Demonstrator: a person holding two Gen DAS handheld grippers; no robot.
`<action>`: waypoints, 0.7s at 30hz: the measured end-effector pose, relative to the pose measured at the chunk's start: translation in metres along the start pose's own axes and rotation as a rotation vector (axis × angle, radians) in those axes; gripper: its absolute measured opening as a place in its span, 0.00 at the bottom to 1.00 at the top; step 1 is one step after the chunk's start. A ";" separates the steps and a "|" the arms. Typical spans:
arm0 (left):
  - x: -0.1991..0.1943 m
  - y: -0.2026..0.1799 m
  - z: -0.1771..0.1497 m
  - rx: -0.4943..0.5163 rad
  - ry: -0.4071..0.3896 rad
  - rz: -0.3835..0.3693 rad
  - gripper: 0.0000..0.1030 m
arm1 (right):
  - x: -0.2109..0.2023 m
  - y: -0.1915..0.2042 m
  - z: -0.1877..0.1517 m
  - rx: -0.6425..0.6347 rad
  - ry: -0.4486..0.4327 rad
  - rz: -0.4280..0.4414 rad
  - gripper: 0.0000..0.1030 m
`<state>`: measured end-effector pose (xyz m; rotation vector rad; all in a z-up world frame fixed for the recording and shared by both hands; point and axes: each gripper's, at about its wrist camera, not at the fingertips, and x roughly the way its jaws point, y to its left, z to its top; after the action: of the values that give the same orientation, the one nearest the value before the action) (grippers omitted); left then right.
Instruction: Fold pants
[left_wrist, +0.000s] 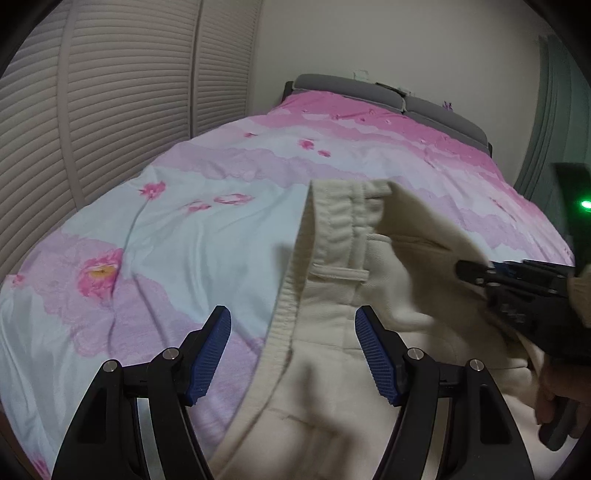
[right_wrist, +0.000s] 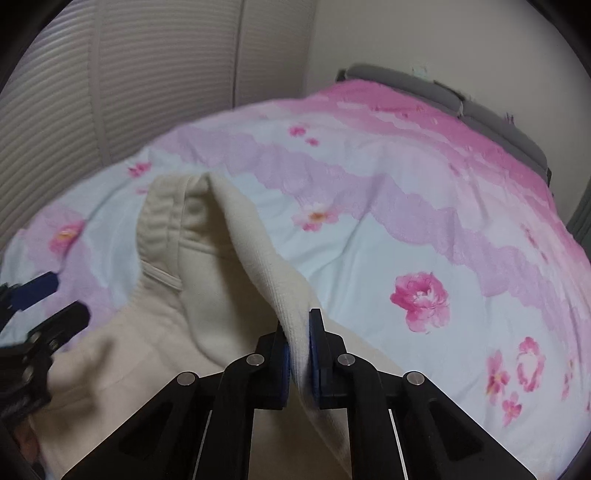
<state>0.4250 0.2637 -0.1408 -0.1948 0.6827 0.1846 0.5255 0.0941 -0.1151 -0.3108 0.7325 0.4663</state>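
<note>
On bed (left_wrist: 184, 229) | we pinch pants (left_wrist: 332, 350) hem, right gripper (right_wrist: 297, 354) clenched | left gripper (left_wrist: 291, 354) released | soft, limp; take waistband at 12 o'clock

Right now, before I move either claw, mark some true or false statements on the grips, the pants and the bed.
1. The right claw is shut on the cream corduroy pants. True.
2. The left claw is clamped on the waistband. False: its blue pads stand wide apart, the waistband edge between them ungripped.
3. The pants lie over a pink and pale-blue floral bedspread. True.
4. The pants are dark denim. False: they are cream.
5. A belt loop shows at the waistband. True.
</note>
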 end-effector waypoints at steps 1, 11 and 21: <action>-0.006 0.004 -0.001 -0.005 -0.002 -0.002 0.67 | -0.015 0.004 -0.001 -0.012 -0.026 0.014 0.09; -0.111 0.047 -0.038 -0.026 -0.068 0.037 0.70 | -0.109 0.072 -0.054 -0.159 -0.030 0.198 0.09; -0.138 0.060 -0.077 -0.012 -0.040 0.058 0.70 | -0.109 0.108 -0.134 -0.157 0.085 0.267 0.09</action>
<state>0.2594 0.2886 -0.1175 -0.1823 0.6479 0.2478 0.3241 0.0968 -0.1447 -0.3836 0.8260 0.7698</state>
